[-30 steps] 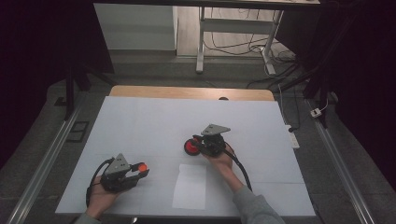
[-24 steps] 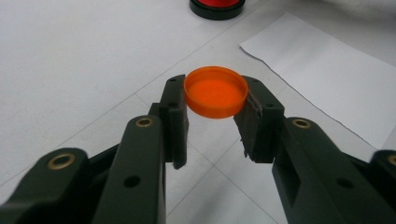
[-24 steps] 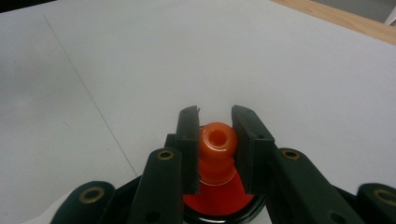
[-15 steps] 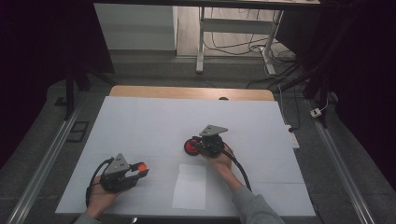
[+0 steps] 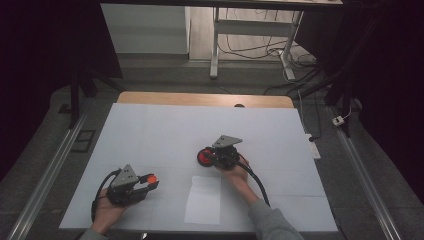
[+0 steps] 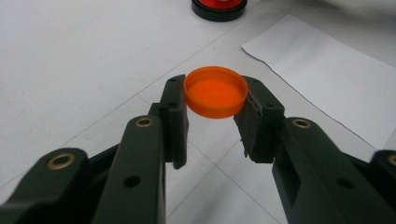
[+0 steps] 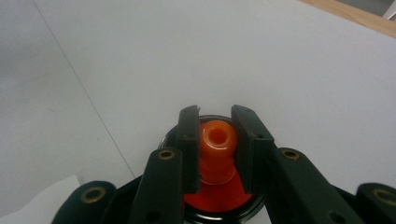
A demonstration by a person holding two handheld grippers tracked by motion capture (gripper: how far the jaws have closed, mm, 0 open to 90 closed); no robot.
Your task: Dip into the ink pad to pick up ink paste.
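Orange cap (image 6: pixel 215 91) clamped between jaws of left gripper (image 5: pixel 141 184), lower left of high view, held above white table (image 5: pixel 150 130), likely kept clear of opening. Right gripper (image 5: pixel 212 157), mid-frame, closed on orange nozzle (image 7: pixel 216 140) of red-black container (image 6: pixel 219 6), presumably steadying it. Paper sheet (image 5: pixel 204 199) lies between hands.

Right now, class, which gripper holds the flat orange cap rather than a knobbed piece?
The left gripper: its orange cap is a shallow disc. The right gripper clamps a tall nozzle.
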